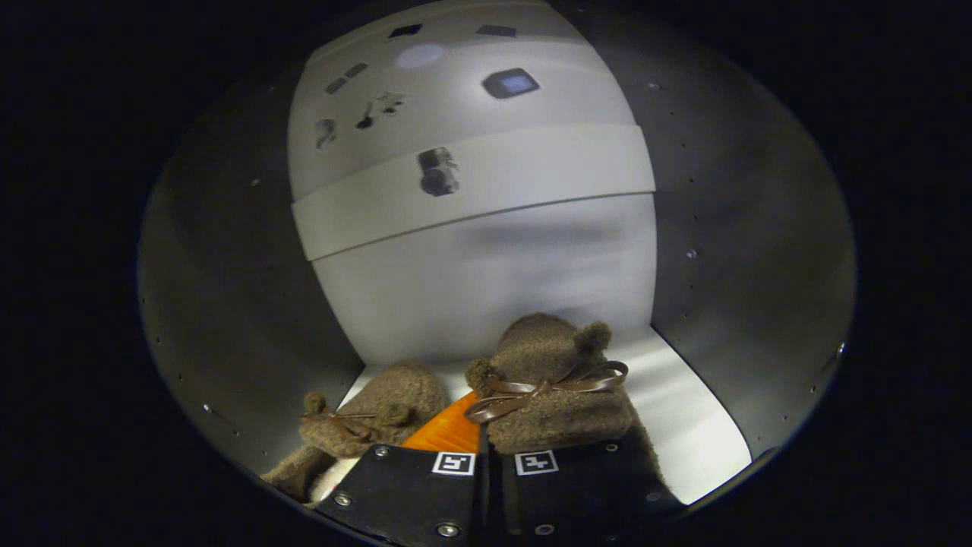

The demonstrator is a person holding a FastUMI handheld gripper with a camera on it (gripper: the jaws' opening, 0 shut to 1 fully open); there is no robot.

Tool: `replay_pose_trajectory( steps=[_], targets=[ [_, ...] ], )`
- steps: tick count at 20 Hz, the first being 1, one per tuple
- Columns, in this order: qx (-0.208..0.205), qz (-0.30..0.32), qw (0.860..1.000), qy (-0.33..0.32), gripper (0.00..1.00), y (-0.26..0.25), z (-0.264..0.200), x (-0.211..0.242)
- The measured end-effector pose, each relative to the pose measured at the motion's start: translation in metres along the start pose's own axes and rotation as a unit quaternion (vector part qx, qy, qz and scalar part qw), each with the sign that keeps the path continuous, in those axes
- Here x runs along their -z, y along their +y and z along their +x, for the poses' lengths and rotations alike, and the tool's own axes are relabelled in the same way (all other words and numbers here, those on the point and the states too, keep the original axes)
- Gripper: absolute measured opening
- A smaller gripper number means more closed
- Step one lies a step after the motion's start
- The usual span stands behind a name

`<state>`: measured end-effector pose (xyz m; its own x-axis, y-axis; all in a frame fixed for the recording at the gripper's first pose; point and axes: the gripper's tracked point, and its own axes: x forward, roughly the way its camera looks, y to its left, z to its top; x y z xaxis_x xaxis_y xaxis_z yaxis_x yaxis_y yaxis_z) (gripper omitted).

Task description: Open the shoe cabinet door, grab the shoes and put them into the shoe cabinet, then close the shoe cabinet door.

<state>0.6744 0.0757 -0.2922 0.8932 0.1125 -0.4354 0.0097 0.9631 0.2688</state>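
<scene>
Brown fuzzy shoe (558,403) sits inside the cabinet (706,395), fingers (486,475) clenched on it.

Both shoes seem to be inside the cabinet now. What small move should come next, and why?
Probably open the gripper and draw it back. Both brown shoes lie on the cabinet floor near the back wall, and the fingers stand close together just behind them, so releasing seems to be what remains before closing the door.

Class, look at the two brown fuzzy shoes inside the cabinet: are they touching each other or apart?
Cannot tell. In the gripper view an orange strip separates the left shoe and right shoe, but the closed tongs hide their nearer ends.
</scene>
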Motion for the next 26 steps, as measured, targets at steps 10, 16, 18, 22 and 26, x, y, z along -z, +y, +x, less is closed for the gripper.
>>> replay_pose_trajectory(
  steps=[10, 16, 18, 22, 26],
  targets=[
    [-0.011, -0.011, 0.999, 0.037, 0.07, 0.009, -0.006, 0.009],
    [-0.017, 0.009, 0.999, 0.038, 0.39, 0.012, -0.030, 0.003],
    [-0.018, 0.001, 0.999, 0.032, 0.46, 0.013, -0.040, 0.002],
    [-0.015, -0.018, 0.999, 0.026, 0.64, 0.018, -0.062, 0.004],
    [0.001, -0.044, 0.999, 0.014, 0.74, 0.016, -0.085, 0.002]
  ],
)
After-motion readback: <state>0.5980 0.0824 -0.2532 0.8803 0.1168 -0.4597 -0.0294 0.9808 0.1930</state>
